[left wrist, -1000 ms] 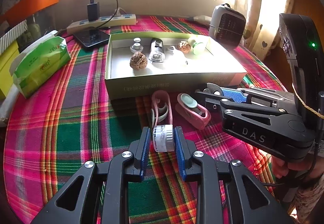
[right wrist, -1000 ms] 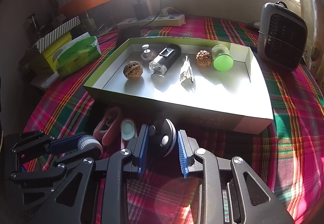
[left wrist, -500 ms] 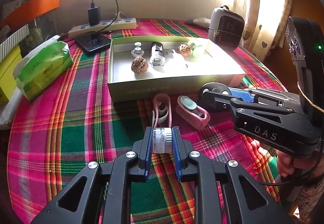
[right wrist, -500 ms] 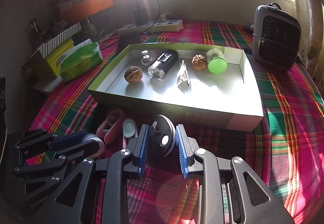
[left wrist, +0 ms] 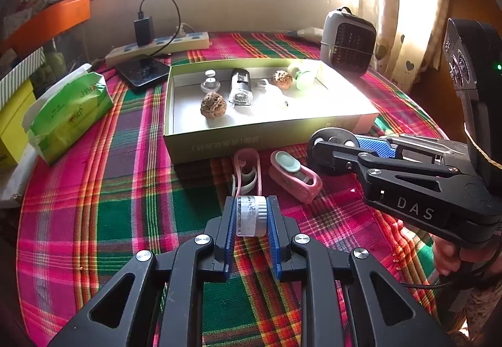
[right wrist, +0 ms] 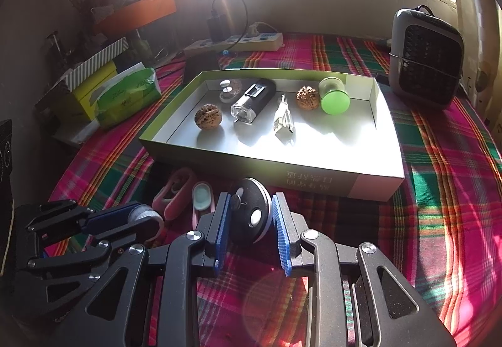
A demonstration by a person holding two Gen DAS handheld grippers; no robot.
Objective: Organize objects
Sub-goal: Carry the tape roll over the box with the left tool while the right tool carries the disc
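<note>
The left gripper (left wrist: pixel 251 217) had its fingers clenched on a small clear jar with a white cap (left wrist: pixel 251 215), above the plaid bench (left wrist: pixel 94 206). The right gripper (right wrist: pixel 251 218) gripped a black disc (right wrist: pixel 251 213) between its fingers. Ahead of both sat the open box (right wrist: pixel 313 171); two pink clips (left wrist: pixel 295 174) lay just beyond the left fingers.

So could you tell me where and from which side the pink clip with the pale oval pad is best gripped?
Grip the pink clip across its narrow width near the middle, coming from above. It lies flat on the cloth, long and slim, so only its two long sides offer parallel faces. The other pink piece beside it leaves a tight gap, so go in carefully.
</note>
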